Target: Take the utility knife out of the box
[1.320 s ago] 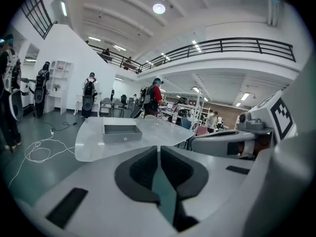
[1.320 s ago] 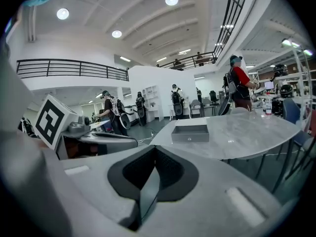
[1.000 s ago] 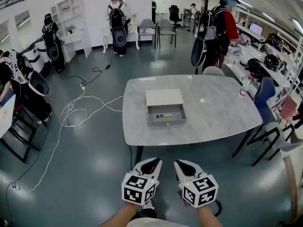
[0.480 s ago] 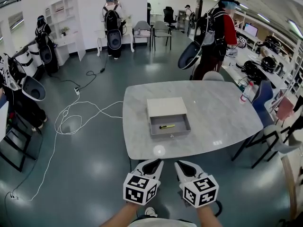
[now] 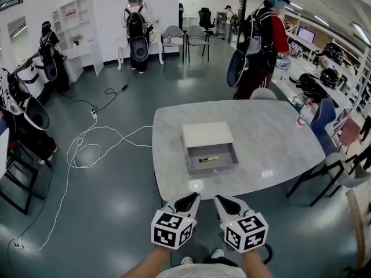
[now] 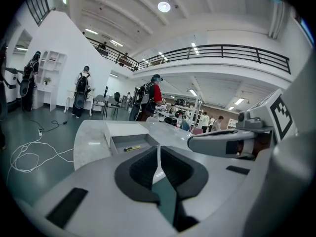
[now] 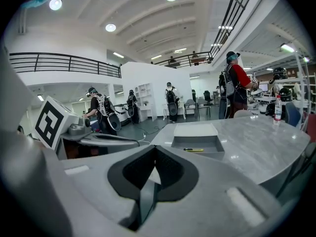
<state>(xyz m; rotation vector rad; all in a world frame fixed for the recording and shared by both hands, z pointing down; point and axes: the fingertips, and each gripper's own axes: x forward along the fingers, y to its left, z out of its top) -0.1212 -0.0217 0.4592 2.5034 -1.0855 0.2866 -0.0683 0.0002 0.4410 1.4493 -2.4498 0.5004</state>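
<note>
A yellow-and-black utility knife (image 5: 208,159) lies in the open drawer of a grey box (image 5: 207,135) near the middle of the marble table (image 5: 272,143). Both grippers hang below the table's near edge, short of the box. My left gripper (image 5: 188,200) and right gripper (image 5: 222,201) are side by side, jaws shut and holding nothing. In the left gripper view the left gripper (image 6: 158,150) points toward the box (image 6: 124,130) and knife (image 6: 132,148). In the right gripper view the right gripper (image 7: 156,149) faces the box (image 7: 195,130) and knife (image 7: 193,149).
A person in red (image 5: 268,36) stands at the table's far side. A bottle (image 5: 302,114) stands at the right edge, with chairs (image 5: 335,165) beside it. White cables (image 5: 87,146) trail on the floor at left. More people with backpacks (image 5: 136,30) stand further back.
The table and box have come nearer and lower in the head view. Both grippers stay shut and in the same place in the picture.
</note>
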